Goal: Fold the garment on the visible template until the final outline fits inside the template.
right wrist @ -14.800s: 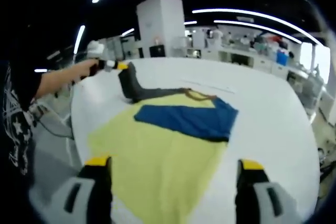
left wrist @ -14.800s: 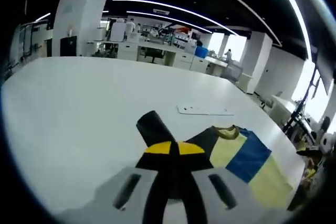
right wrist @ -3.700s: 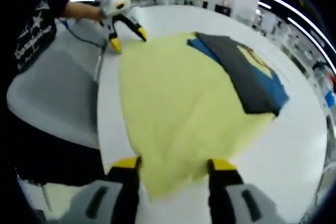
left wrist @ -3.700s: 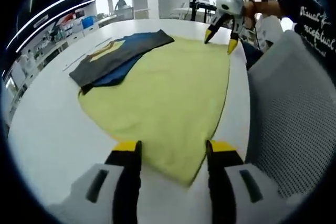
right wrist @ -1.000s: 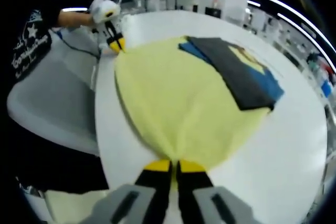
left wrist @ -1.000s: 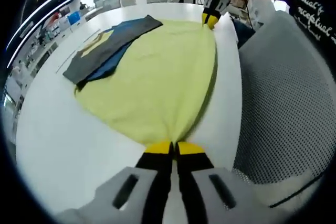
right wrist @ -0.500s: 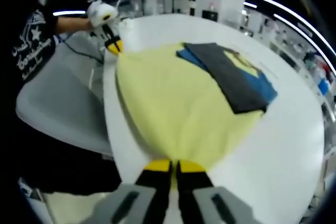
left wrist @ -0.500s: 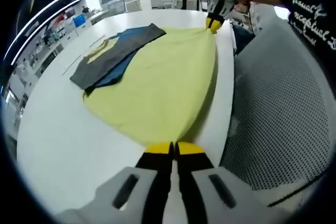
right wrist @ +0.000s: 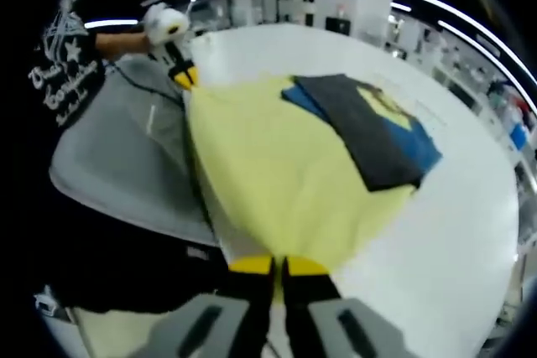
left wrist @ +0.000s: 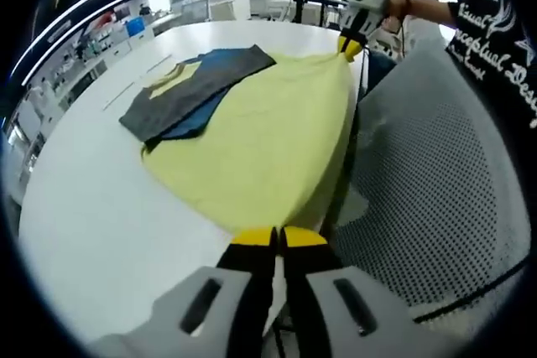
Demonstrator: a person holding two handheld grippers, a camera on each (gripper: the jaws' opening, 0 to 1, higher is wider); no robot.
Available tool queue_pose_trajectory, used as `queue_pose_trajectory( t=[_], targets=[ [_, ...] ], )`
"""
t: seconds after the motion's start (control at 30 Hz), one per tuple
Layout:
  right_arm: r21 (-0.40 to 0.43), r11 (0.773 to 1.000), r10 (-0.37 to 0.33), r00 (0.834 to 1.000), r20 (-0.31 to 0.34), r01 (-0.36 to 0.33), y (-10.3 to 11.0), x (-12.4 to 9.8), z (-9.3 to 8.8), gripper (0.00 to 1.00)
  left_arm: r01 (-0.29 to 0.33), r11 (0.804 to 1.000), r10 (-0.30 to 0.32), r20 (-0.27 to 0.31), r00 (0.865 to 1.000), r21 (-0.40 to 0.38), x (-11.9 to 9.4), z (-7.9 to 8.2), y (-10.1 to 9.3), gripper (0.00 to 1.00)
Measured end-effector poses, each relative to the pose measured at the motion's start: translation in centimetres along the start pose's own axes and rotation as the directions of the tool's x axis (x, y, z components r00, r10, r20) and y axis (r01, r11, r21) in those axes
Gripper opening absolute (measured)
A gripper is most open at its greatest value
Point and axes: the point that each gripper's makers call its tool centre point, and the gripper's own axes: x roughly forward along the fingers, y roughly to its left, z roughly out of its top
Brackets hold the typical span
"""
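Pinching the garment (left wrist: 252, 140) at both hem corners: your left gripper (left wrist: 274, 236) has its jaws pressed together on the yellow fabric edge at one corner, and your right gripper (right wrist: 274, 266) has its jaws clamped on the other corner the same way.

Garment = yellow body w/ blue (left wrist: 220, 64) and dark grey (left wrist: 180, 98) panels. The grey/blue end lies flat on the white worktop (left wrist: 92, 199), folded over itself. The yellow end is drawn out between the two grippers, toward the worktop edge nearest you.

In the left gripper view, the right gripper (left wrist: 350, 45) sits at the garment's far corner, yellow tips closed on cloth, your hand (left wrist: 382, 2) behind it. In the right gripper view, the left gripper (right wrist: 185, 77) holds the opposite corner, tips also closed on cloth.

Hem edge betw. the two grippers runs along or just past the worktop edge; can't tell whether it hangs over. Grey mesh chair (left wrist: 419, 199) sits just beside that edge, on the side of the garment away from the grey panel. Your black printed shirt (right wrist: 63, 73) shows beyond the chair.

A thin pale strip (left wrist: 126, 94) lies on the worktop just beyond the garment's grey end; can't tell if that's the template. Far side of the worktop: office benches, ceiling light strips, blurred.
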Motion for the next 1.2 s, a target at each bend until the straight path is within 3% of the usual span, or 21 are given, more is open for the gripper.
queue_pose_trajectory(
  t=[0.5, 0.7, 1.2],
  targets=[
    [-0.034, 0.997, 0.061, 0.997, -0.04, -0.063, 2.7, -2.1, -0.2, 0.0, 0.044, 0.999, -0.044, -0.02, 0.999, -0.01, -1.6, -0.8, -3.0, 0.0],
    [-0.05, 0.995, 0.082, 0.996, -0.03, -0.083, 3.3, -3.1, 0.8, 0.0, 0.044, 0.999, -0.044, -0.034, 0.998, -0.007, -2.4, -0.9, -3.2, 0.0],
    [-0.129, 0.989, -0.069, 0.997, 0.04, 0.074, -1.4, -5.7, 5.3, 0.0, -0.1, 0.995, 0.098, 0.053, 0.994, 0.03, -5.4, 4.8, 1.3, 0.0]
  ],
)
